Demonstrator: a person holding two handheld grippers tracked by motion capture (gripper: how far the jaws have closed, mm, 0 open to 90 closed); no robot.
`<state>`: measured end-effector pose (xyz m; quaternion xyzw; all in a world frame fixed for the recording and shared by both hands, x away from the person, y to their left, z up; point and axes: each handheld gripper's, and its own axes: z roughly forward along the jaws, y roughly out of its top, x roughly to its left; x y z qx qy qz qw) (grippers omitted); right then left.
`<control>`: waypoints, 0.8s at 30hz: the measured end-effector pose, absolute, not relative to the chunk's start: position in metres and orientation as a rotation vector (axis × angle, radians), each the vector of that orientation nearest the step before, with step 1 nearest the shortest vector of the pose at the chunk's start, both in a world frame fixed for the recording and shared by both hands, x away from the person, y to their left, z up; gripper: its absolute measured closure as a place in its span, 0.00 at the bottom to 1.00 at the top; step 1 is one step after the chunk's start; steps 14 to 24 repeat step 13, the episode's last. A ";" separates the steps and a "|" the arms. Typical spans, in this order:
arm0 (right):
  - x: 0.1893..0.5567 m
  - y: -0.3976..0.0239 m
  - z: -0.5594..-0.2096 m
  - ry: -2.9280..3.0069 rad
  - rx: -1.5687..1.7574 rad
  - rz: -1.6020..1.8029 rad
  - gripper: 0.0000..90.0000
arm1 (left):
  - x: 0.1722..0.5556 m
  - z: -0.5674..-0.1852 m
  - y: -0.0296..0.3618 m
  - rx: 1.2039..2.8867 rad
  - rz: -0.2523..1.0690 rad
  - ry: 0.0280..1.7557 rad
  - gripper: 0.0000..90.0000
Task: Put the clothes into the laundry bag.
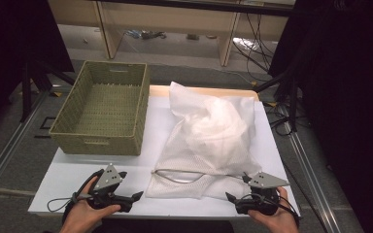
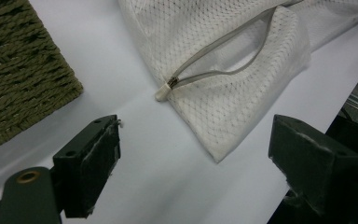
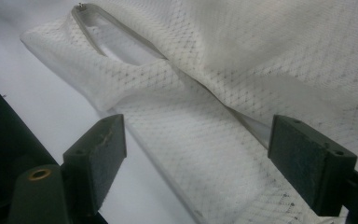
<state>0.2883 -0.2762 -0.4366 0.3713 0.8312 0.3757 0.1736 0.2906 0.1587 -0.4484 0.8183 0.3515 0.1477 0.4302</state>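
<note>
The white counter [image 1: 77, 170] has a green woven basket [image 1: 102, 109] at its far left. A white net bag [image 1: 209, 141] lies in the middle, its zipper [image 2: 223, 58] partly undone near the front edge. The left claw [image 1: 138, 195] sits just left of the bag, wide open, holding nothing. The right claw [image 1: 229, 196] is wide open too, over the bag's near corner, gripping nothing.

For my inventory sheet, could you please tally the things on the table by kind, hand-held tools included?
Woven basket: 1
White mesh bag: 1
Hand-held tools: 2, the left tool and the right tool, both open
Total: 4
</note>
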 end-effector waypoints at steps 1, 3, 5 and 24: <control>0.288 -0.276 -0.437 2.357 1.053 1.065 0.23 | 0.291 -0.448 0.159 2.041 0.368 0.877 0.18; 0.289 -0.276 -0.437 2.361 1.046 1.065 0.23 | 0.291 -0.448 0.159 2.033 0.373 0.889 0.18; 0.289 -0.276 -0.437 2.365 1.054 1.067 0.23 | 0.291 -0.448 0.159 2.022 0.381 0.892 0.18; 0.289 -0.277 -0.437 2.365 1.042 1.064 0.23 | 0.292 -0.448 0.159 2.032 0.377 0.897 0.18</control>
